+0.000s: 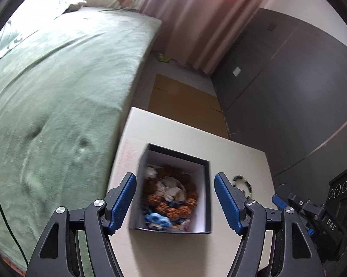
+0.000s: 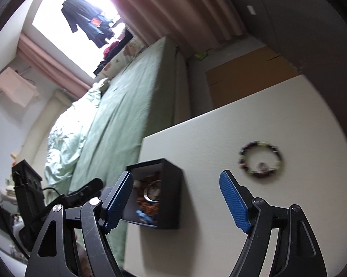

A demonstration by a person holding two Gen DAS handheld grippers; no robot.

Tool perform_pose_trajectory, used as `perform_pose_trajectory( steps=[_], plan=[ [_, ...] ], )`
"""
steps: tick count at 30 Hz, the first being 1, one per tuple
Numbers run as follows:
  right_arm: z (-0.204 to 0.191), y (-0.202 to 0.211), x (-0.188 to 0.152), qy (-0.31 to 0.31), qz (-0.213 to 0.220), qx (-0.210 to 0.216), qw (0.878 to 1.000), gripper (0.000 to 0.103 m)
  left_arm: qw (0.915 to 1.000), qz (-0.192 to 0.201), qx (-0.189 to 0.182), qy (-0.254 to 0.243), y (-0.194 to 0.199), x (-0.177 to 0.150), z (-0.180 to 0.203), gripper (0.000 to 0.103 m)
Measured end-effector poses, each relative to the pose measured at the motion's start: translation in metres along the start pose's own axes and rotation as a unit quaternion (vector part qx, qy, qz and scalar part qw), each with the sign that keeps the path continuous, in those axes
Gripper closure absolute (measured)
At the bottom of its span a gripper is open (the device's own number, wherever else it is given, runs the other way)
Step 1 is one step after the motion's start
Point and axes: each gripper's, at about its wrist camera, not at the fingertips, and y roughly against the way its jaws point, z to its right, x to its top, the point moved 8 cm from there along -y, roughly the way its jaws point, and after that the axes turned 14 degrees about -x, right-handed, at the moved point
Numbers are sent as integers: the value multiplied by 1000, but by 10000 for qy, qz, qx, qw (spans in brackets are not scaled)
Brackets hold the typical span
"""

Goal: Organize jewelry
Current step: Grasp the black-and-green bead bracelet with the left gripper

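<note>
Beaded bracelet (image 2: 261, 158) on table beyond right gripper (image 2: 175, 202), fingers apart, gripping nothing, left fingers (image 1: 123, 202) apart around box (image 1: 208, 196)

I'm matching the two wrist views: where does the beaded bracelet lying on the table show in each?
Left wrist: beaded bracelet, lower right, just beyond the right fingertip.
Right wrist: bracelet, right of centre, alone on the white table.
Shared landmark: the black box, to the bracelet's left in both.
</note>
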Motion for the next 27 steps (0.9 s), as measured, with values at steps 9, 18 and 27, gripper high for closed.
perform_pose_trajectory(
  steps=[9, 18, 27],
  plan=[
    [51, 28, 2, -86, 91, -667, 9977, 11, 9986, -171, -186, -470, -27, -20, 56, 32],
    [103, 41, 0, -666, -20, -817, 9944, 4, 9936, -476, -48, -1020, -59, -45, 98, 32],
    [125, 35, 8, -895, -180, -980, 9910, 4, 9889, -938, 267, -1118, -102, -43, 114, 52]
  ],
)
